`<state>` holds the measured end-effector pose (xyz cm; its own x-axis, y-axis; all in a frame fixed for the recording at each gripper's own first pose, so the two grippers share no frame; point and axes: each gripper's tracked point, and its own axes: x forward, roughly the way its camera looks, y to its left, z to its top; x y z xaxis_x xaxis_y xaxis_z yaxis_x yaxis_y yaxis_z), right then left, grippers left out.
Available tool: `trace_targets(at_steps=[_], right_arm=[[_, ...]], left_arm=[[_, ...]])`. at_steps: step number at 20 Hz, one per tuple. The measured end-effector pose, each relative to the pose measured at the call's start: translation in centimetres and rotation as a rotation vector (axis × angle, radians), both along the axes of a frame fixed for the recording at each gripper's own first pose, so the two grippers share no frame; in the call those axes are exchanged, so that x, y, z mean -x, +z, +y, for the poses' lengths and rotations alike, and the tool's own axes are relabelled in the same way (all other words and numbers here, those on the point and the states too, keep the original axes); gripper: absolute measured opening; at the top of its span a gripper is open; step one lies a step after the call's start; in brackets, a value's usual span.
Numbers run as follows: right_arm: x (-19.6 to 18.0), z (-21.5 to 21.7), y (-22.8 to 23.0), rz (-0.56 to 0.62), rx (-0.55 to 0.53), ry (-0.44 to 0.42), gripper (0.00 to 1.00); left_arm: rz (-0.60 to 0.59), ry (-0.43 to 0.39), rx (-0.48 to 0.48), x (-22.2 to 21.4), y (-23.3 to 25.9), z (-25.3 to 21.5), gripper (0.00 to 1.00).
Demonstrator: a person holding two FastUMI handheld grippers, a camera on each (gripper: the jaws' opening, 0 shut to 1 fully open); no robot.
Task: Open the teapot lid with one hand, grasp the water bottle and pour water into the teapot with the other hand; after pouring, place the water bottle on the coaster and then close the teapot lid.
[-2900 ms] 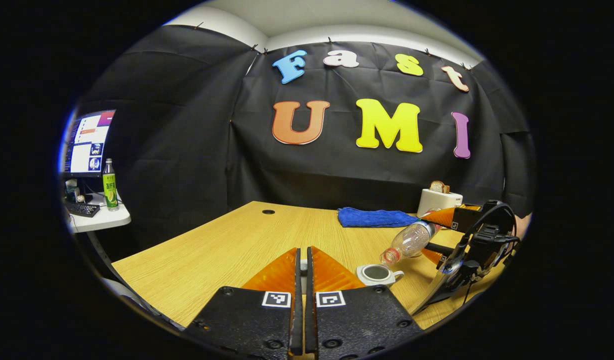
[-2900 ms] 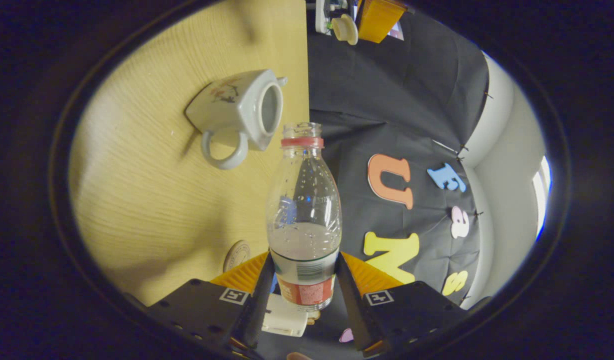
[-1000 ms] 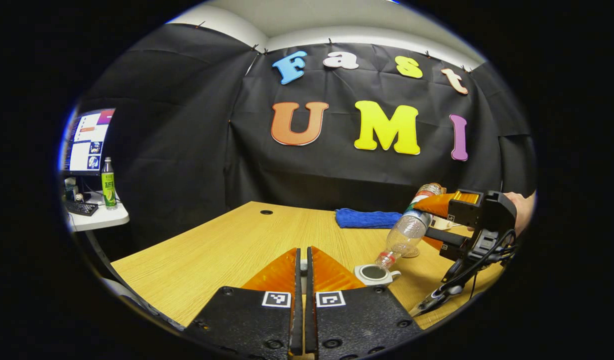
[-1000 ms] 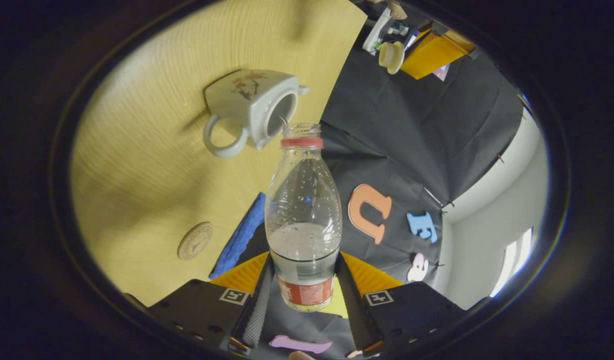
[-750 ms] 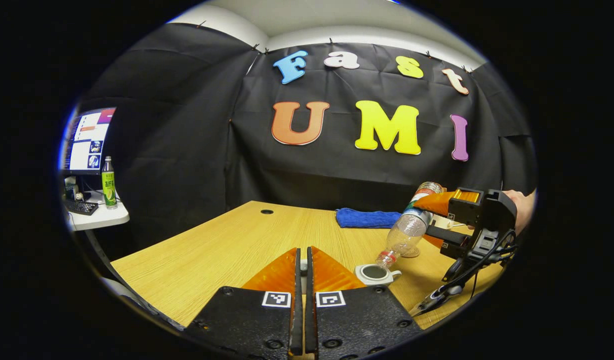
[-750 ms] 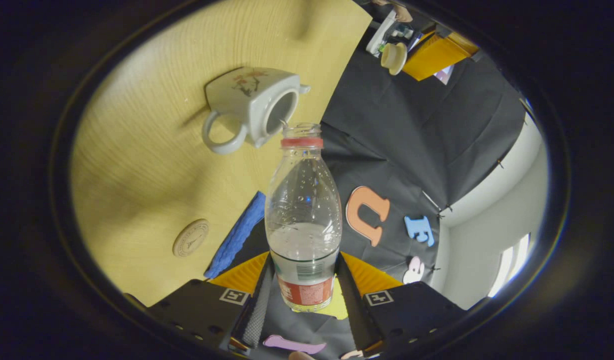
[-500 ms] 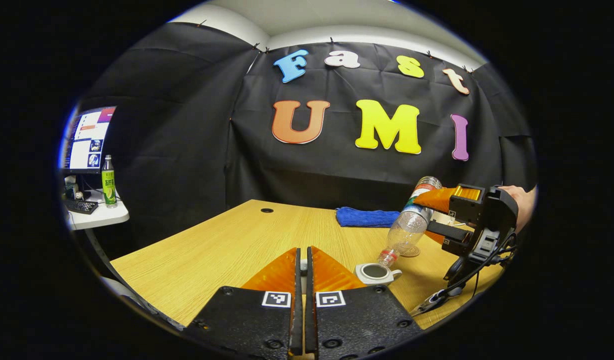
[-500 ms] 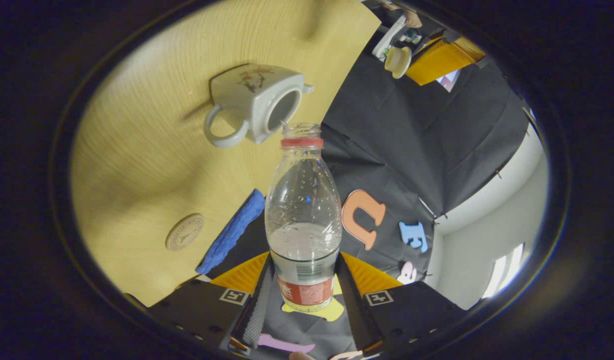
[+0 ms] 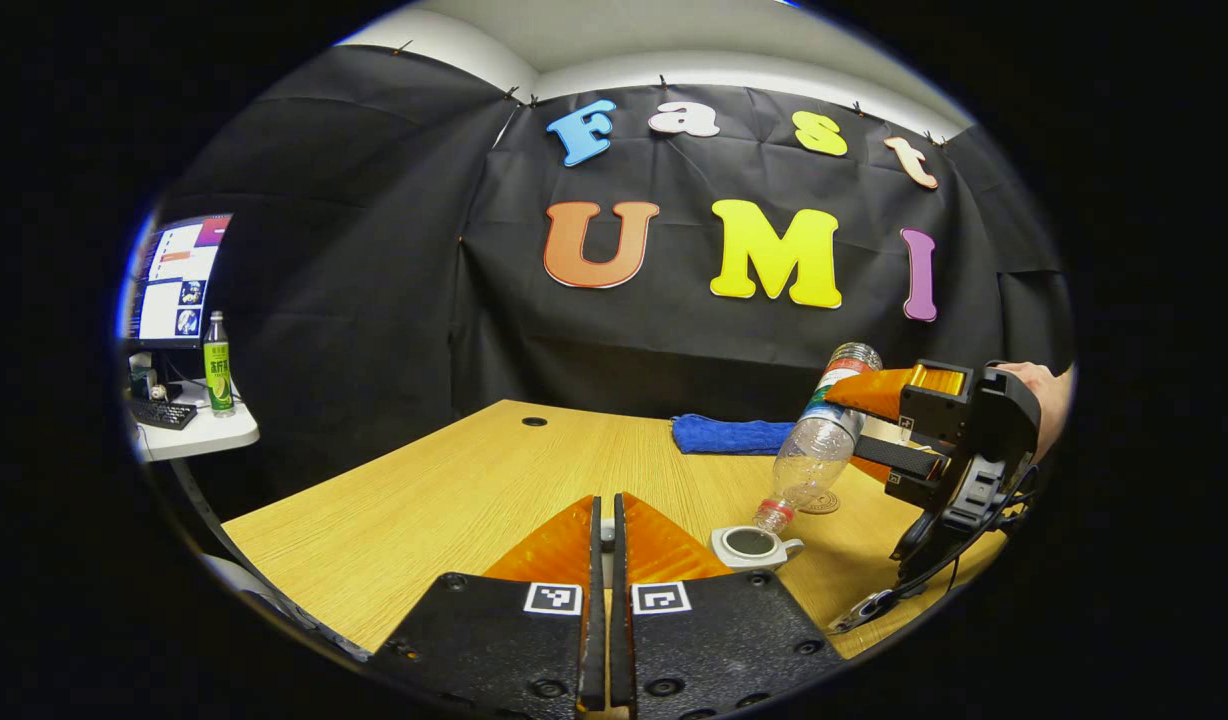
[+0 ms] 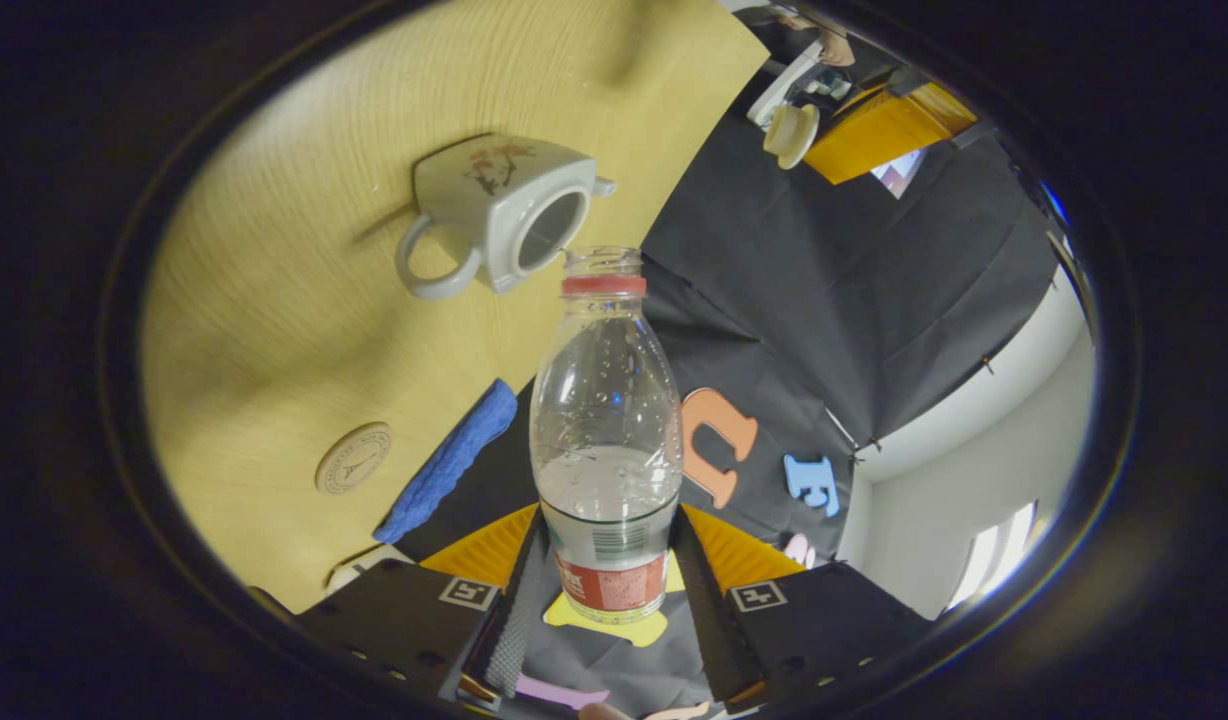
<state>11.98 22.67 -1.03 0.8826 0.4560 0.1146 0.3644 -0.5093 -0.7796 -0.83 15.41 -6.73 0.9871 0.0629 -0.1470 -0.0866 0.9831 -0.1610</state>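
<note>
On a side table far to the left of the left gripper [image 9: 601, 535] stands a green-labelled bottle [image 9: 217, 364]; its print is too small to read. The left gripper's jaws sit nearly together, nipping the teapot lid [image 10: 790, 134], seen pinched from the right gripper view. Just right of it on the desk [image 9: 454, 490] stands the open teapot [image 9: 752, 545]. Further right, the right gripper [image 10: 606, 545] clamps the water bottle [image 10: 605, 440] at its label, whose writing is illegible. The bottle tilts mouth-down over the teapot's opening. The coaster [image 10: 353, 458] and a blue cloth [image 10: 442, 462] lie beyond.
</note>
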Motion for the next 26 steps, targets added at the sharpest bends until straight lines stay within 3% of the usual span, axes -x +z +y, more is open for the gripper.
trace_targets(at_steps=[4, 11, 16, 20, 26], right_arm=[[-0.7, -0.5, -0.2, 0.072, -0.082, -0.027, 0.69], [-0.1, -2.1, -5.0, 0.469, -0.479, -0.129, 0.69], [1.8, -3.6, -6.1, 0.753, -0.864, -0.197, 0.69], [2.3, -4.8, -3.8, 0.926, -1.266, -0.181, 0.69], [-0.8, -8.7, 2.0, 0.976, -1.718, -0.079, 0.70]], left_arm=[[-0.008, 0.003, -0.007, 0.2, 0.5, 0.0, 0.04], [-0.032, 0.021, -0.023, 0.5, 2.7, -0.1, 0.04], [-0.029, 0.008, -0.049, 0.5, 3.5, -1.7, 0.04], [-0.022, -0.009, -0.067, -0.1, 3.9, -3.0, 0.04], [-0.020, -0.032, -0.099, -0.6, 4.5, -4.5, 0.04]])
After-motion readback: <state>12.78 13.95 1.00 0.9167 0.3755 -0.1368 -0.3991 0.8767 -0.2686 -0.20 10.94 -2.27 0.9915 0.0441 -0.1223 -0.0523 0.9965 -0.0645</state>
